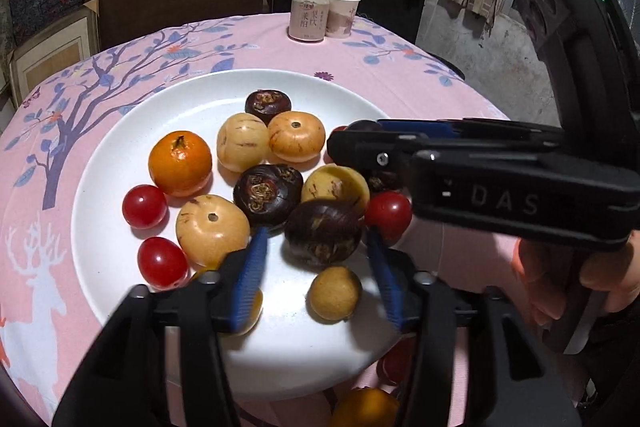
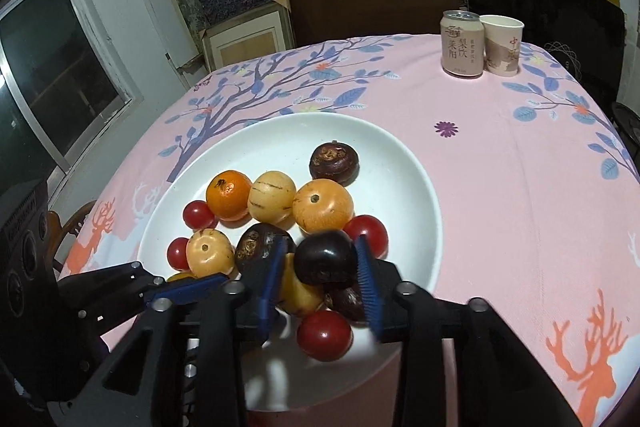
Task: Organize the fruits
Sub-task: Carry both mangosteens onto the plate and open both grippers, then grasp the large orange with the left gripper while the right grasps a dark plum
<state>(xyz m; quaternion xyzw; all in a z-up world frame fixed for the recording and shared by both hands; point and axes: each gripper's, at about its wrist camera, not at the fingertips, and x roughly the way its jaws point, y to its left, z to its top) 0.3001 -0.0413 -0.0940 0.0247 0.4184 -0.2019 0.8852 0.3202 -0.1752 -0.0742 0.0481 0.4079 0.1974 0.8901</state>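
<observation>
A white plate (image 2: 420, 195) at frame centre already carries most of the fruit. The right gripper (image 2: 320, 279), low in its view, has its jaws around a dark water chestnut (image 2: 326, 257), apparently gripping it over the pile. The left gripper (image 1: 316, 279) hovers with jaws spread and empty. Two fruits (image 1: 394, 363) below the plate's rim likely remain.

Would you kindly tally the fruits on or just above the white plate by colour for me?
Red tomatoes: 4
Dark brown fruits: 5, one between the right hand-held gripper fingers
Orange fruit: 1
Pale yellow fruits: 4
Small tan fruit: 1
Yellow-orange fruit, partly hidden: 1
Total: 16
</observation>
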